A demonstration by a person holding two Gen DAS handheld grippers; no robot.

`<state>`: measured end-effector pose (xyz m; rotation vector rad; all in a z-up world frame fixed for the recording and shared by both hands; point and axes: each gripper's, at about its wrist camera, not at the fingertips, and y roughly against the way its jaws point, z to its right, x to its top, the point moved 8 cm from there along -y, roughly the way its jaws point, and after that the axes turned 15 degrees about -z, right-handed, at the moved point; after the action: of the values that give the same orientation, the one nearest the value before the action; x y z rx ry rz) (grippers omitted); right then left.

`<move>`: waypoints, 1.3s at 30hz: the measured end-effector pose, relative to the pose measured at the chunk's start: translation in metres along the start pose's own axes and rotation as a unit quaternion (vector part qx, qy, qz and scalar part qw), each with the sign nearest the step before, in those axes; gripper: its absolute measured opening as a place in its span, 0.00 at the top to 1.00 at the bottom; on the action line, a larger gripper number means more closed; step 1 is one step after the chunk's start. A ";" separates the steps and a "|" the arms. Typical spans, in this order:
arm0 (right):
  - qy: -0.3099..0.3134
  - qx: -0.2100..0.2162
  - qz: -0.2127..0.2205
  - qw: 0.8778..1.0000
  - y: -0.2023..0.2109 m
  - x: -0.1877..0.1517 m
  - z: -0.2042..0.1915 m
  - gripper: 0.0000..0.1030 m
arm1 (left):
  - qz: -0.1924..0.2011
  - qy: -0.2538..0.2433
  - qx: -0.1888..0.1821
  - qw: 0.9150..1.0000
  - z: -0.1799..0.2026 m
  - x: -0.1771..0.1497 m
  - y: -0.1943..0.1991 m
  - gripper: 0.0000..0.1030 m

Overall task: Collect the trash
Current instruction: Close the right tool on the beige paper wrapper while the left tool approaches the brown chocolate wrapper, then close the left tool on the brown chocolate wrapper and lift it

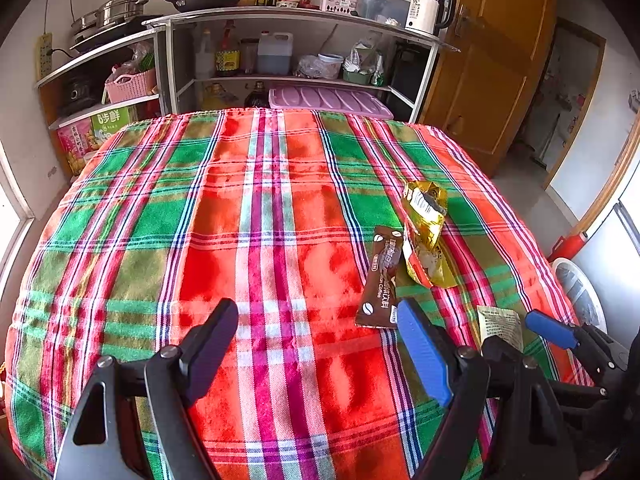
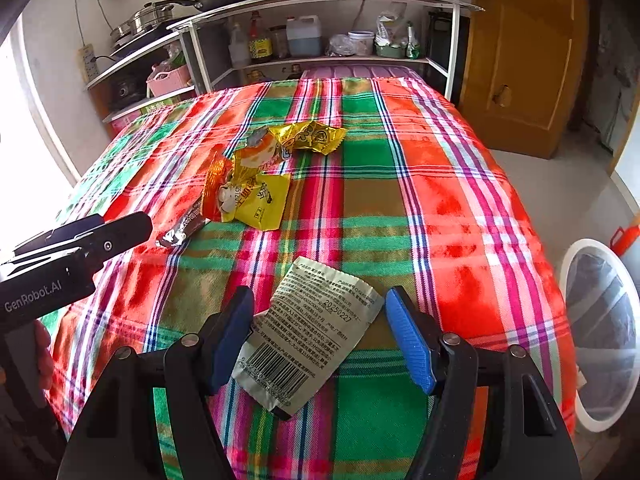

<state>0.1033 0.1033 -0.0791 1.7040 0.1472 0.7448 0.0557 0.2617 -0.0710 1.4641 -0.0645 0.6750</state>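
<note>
Right wrist view looks down over a table [image 2: 460, 200] draped in a bright red, green and pink plaid cloth, and the right gripper [image 2: 320, 336] hangs low over its near edge with its fingers spread wide apart. Between those fingers lies a pale printed wrapper [image 2: 310, 336], face down so the barcode and small text show, flat on the cloth with a little room on each side and neither pad pressing it. Farther out, toward the left of the table, sits a loose heap of yellow and gold snack wrappers [image 2: 256, 176], with one gold wrapper [image 2: 310, 136] just behind it and a dark brown coffee sachet [image 2: 184, 228] poking out from under the heap's near left corner. The left gripper [image 2: 80, 240] reaches in from the left edge, near that sachet. Off the table's right side, on the floor, stands a white-rimmed bin [image 2: 568, 320] lined with a clear bag. From the left wrist view, the left gripper [image 1: 318, 344] is likewise held open, over bare cloth, with the coffee sachet [image 1: 380, 280] just ahead of its right finger and the gold wrappers [image 1: 424, 236] touching the sachet's far side. The pale wrapper [image 1: 500, 326] shows to the right between the right gripper's [image 1: 516, 334] fingers.
</note>
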 end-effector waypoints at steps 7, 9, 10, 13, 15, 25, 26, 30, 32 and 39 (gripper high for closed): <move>-0.016 0.006 -0.013 1.000 -0.001 -0.013 0.003 0.33 | -0.007 -0.007 0.000 1.000 0.005 0.001 -0.004 0.19; -0.013 0.001 -0.013 1.000 -0.001 -0.014 0.002 0.33 | -0.010 -0.010 -0.002 1.000 0.008 0.002 -0.008 0.19; -0.014 0.004 -0.014 1.000 -0.001 -0.013 0.003 0.33 | -0.010 -0.012 0.001 1.000 0.010 0.003 -0.010 0.19; -0.016 0.010 -0.012 1.000 0.000 -0.014 0.006 0.38 | -0.020 -0.018 0.007 1.000 0.012 0.004 -0.017 0.19; -0.017 -0.003 -0.009 1.000 0.001 -0.015 0.009 0.48 | -0.020 -0.022 0.011 0.999 0.014 0.005 -0.019 0.19; -0.023 0.001 -0.003 1.000 0.006 -0.017 0.027 0.70 | -0.022 -0.042 0.026 0.999 0.027 0.016 -0.033 0.20; -0.024 0.005 -0.003 1.000 0.006 -0.018 0.028 0.71 | -0.019 -0.046 0.029 0.998 0.028 0.017 -0.032 0.20; -0.026 0.012 -0.001 1.000 0.007 -0.018 0.031 0.73 | -0.025 -0.058 0.033 0.997 0.031 0.019 -0.037 0.30; -0.026 0.015 -0.001 1.000 0.007 -0.017 0.031 0.73 | -0.026 -0.064 0.041 0.997 0.033 0.020 -0.039 0.31; -0.028 0.021 0.001 0.999 0.007 -0.016 0.032 0.73 | -0.029 -0.080 0.053 0.995 0.038 0.022 -0.041 0.46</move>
<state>0.1060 0.0674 -0.0819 1.7636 0.1246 0.6993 0.1062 0.2365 -0.0928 1.6153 -0.1111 0.5195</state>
